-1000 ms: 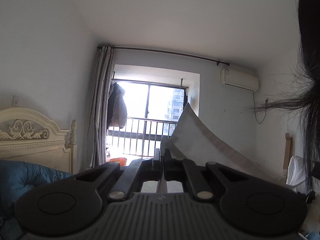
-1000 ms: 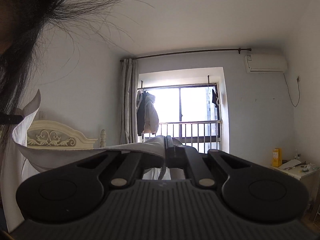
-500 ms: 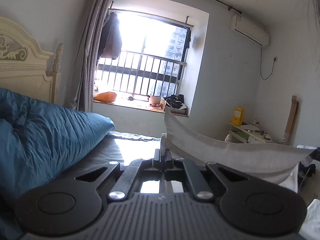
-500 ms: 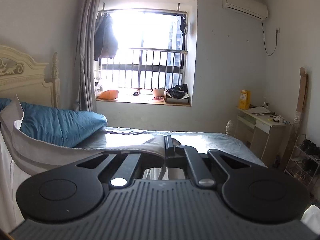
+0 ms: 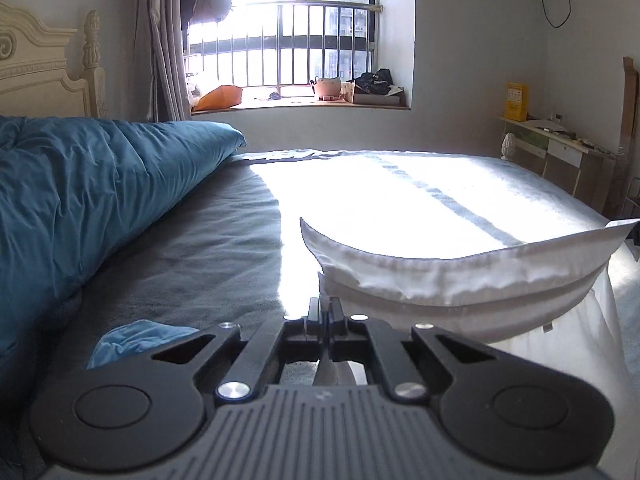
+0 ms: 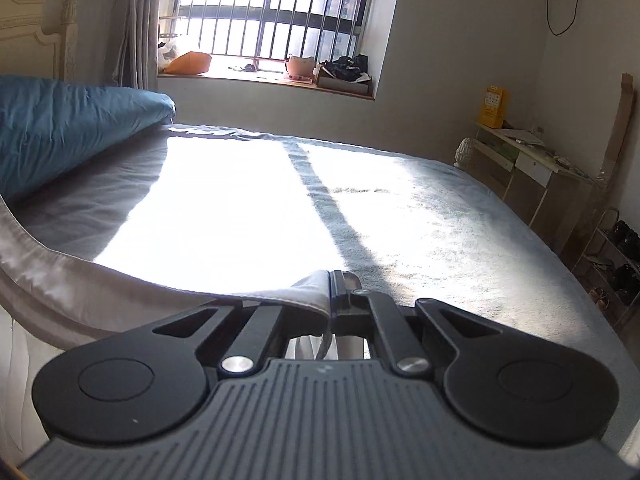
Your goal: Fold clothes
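Note:
A white garment (image 5: 460, 280) hangs stretched between my two grippers above the near edge of the bed. My left gripper (image 5: 324, 304) is shut on its left end, and the doubled hem sags away to the right. In the right wrist view the same white garment (image 6: 60, 280) curves off to the left, with my right gripper (image 6: 333, 280) shut on its right end. The cloth below the hem drops out of sight under both grippers.
The grey bed (image 6: 400, 220) lies ahead in bright sun. A blue duvet (image 5: 80, 192) is piled on its left half, and a light blue cloth (image 5: 136, 338) lies near my left gripper. A low desk (image 6: 532, 168) and shoe rack (image 6: 616, 256) stand on the right.
Both grippers have dropped from head height and tipped down toward the bed, carrying the white garment. The ceiling and the person's hair have left view; the mattress now fills it.

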`<state>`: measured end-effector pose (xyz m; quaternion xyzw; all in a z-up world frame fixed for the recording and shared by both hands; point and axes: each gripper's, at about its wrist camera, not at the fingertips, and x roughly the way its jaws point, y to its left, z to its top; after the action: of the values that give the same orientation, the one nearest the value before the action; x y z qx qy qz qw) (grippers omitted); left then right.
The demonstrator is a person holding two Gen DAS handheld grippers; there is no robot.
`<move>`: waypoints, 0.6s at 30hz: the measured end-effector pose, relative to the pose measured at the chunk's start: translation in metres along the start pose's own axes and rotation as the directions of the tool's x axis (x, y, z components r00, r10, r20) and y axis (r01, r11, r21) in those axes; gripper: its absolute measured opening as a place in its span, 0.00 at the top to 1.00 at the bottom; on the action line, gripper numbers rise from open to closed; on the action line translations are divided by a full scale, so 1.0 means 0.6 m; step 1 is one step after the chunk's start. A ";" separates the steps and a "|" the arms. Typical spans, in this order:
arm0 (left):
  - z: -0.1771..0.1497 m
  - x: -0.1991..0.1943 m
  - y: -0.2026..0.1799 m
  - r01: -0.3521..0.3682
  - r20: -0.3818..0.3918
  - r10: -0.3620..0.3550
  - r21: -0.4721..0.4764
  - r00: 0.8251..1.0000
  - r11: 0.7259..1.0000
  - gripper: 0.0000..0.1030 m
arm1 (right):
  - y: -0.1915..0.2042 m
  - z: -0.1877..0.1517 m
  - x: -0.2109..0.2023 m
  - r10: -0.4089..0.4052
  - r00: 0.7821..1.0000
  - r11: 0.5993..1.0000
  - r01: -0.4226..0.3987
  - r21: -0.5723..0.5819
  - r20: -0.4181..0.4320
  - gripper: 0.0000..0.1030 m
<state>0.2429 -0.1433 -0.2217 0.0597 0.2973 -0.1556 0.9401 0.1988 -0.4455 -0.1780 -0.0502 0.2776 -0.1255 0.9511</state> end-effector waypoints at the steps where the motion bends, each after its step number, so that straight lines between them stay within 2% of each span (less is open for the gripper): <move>1: -0.012 0.023 0.001 -0.004 -0.027 0.004 0.006 1.000 1.000 0.95 | 0.009 -0.012 0.030 0.005 1.000 1.000 -0.005 -0.011 -0.026 0.99; 2: -0.027 0.047 0.001 -0.004 -0.068 0.005 0.012 0.998 1.000 0.91 | 0.018 -0.026 0.057 0.008 0.999 1.000 -0.009 -0.019 -0.052 0.99; 4: -0.056 0.088 0.002 -0.003 -0.151 0.003 0.001 0.988 1.000 0.77 | 0.037 -0.057 0.114 0.020 0.992 0.999 -0.025 -0.038 -0.124 0.98; 5: -0.070 0.105 0.004 -0.003 -0.192 0.000 -0.018 0.981 1.000 0.59 | 0.045 -0.074 0.140 0.040 0.983 0.998 -0.048 -0.039 -0.177 0.97; 6: -0.085 0.121 0.006 -0.004 -0.232 -0.004 -0.037 0.973 0.999 0.46 | 0.052 -0.093 0.163 0.068 0.970 0.997 -0.077 -0.029 -0.232 0.96; 8: -0.103 0.134 0.013 -0.016 -0.279 -0.005 -0.075 0.960 0.997 0.45 | 0.066 -0.129 0.206 0.102 0.934 0.993 -0.116 -0.019 -0.343 0.94; 10: -0.117 0.128 0.023 -0.030 -0.293 -0.004 -0.112 0.956 0.993 0.44 | 0.076 -0.157 0.231 0.085 0.900 0.994 -0.109 -0.032 -0.427 0.81; 11: -0.116 0.116 0.032 -0.028 -0.288 -0.010 -0.129 0.957 0.991 0.44 | 0.077 -0.168 0.234 0.075 0.898 0.994 -0.104 -0.042 -0.433 0.72; 12: -0.114 0.104 0.041 -0.025 -0.283 -0.018 -0.146 0.959 0.989 0.42 | 0.074 -0.173 0.229 0.066 0.900 0.994 -0.096 -0.049 -0.431 0.58; 14: -0.102 0.043 0.061 -0.029 -0.268 -0.021 -0.179 0.963 0.983 0.40 | 0.048 -0.164 0.194 0.068 0.908 0.996 -0.082 -0.017 -0.414 0.40; 18: -0.093 -0.081 0.104 -0.064 -0.263 0.002 -0.229 0.965 0.971 0.34 | -0.032 -0.149 0.111 0.127 0.918 0.989 -0.090 0.114 -0.376 0.39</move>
<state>0.1955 -0.0606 -0.2377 -0.0272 0.4339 -0.0943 0.8956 0.2008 -0.4840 -0.2843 0.0357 0.4538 -0.0931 0.8855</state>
